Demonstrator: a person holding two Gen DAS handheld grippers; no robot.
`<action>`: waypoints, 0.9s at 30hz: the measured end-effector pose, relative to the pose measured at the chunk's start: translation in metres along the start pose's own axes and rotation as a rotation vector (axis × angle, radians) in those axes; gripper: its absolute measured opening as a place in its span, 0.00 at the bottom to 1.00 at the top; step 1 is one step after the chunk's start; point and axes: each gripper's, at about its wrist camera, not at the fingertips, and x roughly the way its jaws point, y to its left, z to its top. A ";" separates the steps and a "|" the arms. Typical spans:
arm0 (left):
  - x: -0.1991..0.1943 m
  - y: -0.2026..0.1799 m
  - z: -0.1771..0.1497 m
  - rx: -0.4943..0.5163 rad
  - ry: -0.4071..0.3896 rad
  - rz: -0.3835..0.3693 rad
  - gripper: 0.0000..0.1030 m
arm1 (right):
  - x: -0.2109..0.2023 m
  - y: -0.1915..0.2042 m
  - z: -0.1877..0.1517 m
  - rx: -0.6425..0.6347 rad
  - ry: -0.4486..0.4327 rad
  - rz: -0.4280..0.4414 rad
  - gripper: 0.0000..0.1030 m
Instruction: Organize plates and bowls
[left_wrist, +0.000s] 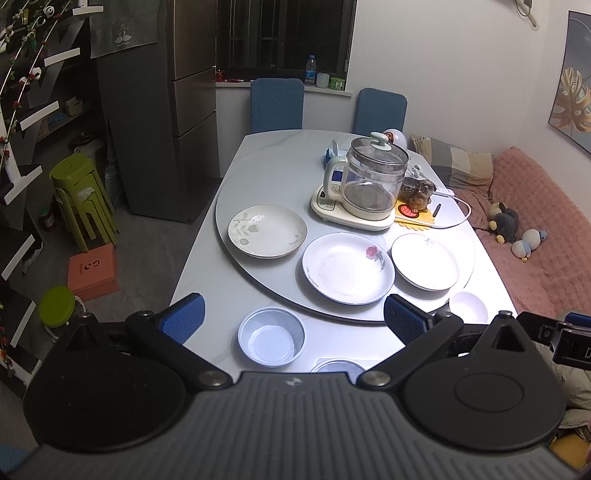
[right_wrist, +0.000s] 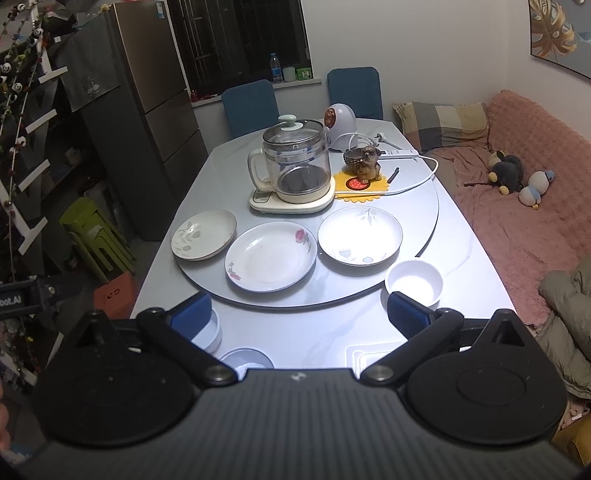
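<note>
— How far along are you with the dishes?

— By my reckoning, barely begun. Nothing is stacked: three plates lie side by side on the turntable (left_wrist: 266, 291), the leaf-patterned plate (left_wrist: 267, 231) at my left, the rose plate (left_wrist: 348, 268) in the middle, the deeper white plate (left_wrist: 424, 261) on my right. The bowls sit apart on the table's near edge: a grey-rimmed bowl (left_wrist: 271, 337) just ahead of my left gripper (left_wrist: 293, 321), a small white bowl (right_wrist: 414, 281) close to the right-hand finger of my right gripper (right_wrist: 299, 315), and one more bowl (right_wrist: 246, 359) half hidden under it.

— Anything in them?

— Every plate and bowl looks empty. The glass kettle (right_wrist: 297, 162) behind them seems to hold nothing either.

— And your fingers?

— Both pairs spread wide, gripping nothing, hovering over the table edge.
</note>
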 end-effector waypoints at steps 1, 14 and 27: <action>0.000 0.000 0.000 0.000 0.001 0.001 1.00 | 0.000 0.000 0.000 -0.002 0.000 -0.001 1.00; -0.003 -0.002 -0.005 0.008 0.011 -0.003 1.00 | -0.001 0.001 -0.004 -0.002 0.010 -0.004 1.00; -0.007 -0.010 -0.011 0.016 0.032 -0.009 1.00 | -0.006 -0.001 -0.008 -0.002 0.009 0.001 1.00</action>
